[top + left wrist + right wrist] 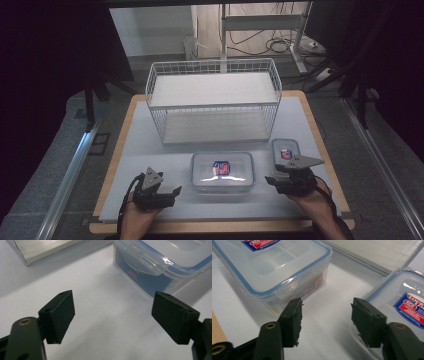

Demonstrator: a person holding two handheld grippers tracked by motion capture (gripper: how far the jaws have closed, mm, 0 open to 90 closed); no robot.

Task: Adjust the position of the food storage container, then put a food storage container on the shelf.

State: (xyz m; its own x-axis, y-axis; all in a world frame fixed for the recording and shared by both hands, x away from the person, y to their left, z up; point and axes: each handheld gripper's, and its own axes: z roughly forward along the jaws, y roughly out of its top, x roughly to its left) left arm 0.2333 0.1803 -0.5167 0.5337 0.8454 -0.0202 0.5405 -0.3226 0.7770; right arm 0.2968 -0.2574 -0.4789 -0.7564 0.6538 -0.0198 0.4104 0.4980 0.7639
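Both tools gape, gripping nothing — left tool [176,190] and right tool [268,179] flank the large container [222,171] on the worktop [150,150].

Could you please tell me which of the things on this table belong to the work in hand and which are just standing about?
In hand:
- large clip-lid container, between the two grippers
- small clip-lid container, just beyond the right gripper
- left gripper, open, nothing between its jaws

Standing about:
- white wire basket, behind the containers
- white mat
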